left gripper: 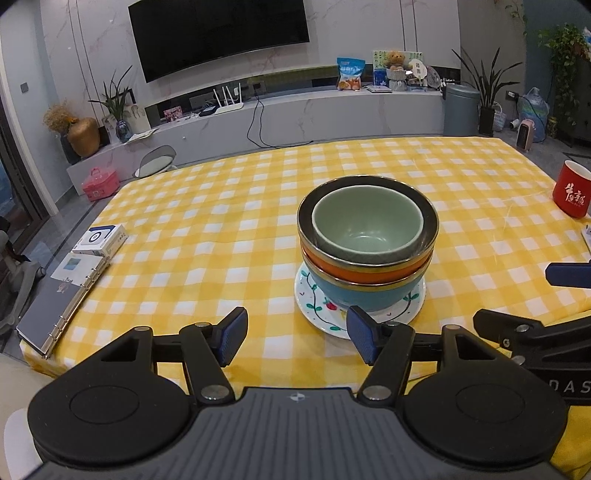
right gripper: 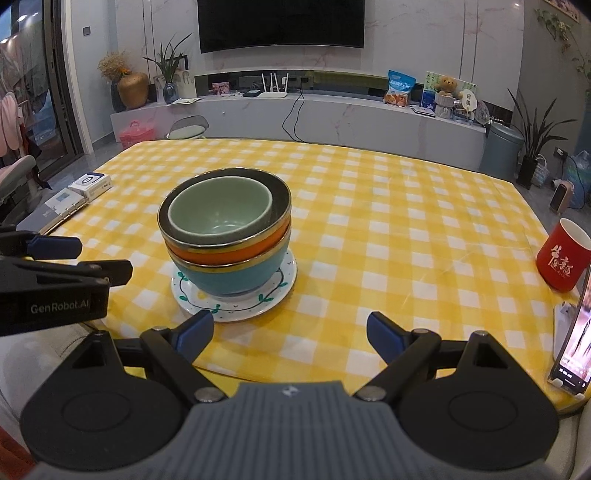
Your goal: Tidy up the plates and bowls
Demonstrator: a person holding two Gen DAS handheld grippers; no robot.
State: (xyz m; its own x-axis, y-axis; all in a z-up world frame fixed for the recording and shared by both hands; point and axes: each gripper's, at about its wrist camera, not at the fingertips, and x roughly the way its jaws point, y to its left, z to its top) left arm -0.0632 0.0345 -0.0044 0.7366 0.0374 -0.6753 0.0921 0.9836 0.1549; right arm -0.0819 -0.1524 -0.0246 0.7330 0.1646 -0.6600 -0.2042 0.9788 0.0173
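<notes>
Dim, even light; edges fisheye-bent

This was a home living room: a wall-mounted television [right gripper: 280,26] hung at twelve o'clock above a long marble media console [right gripper: 332,114], potted plants [right gripper: 535,136] stood at two o'clock, and a yellow-checked tablecloth [right gripper: 406,229] covered the table.

Bench [left gripper: 221,206] under a yellow checked cloth: red mug [right gripper: 563,260] at right edge; binder [left gripper: 55,314] and small white box [left gripper: 101,240] at left; propped phone [right gripper: 576,343].
</notes>
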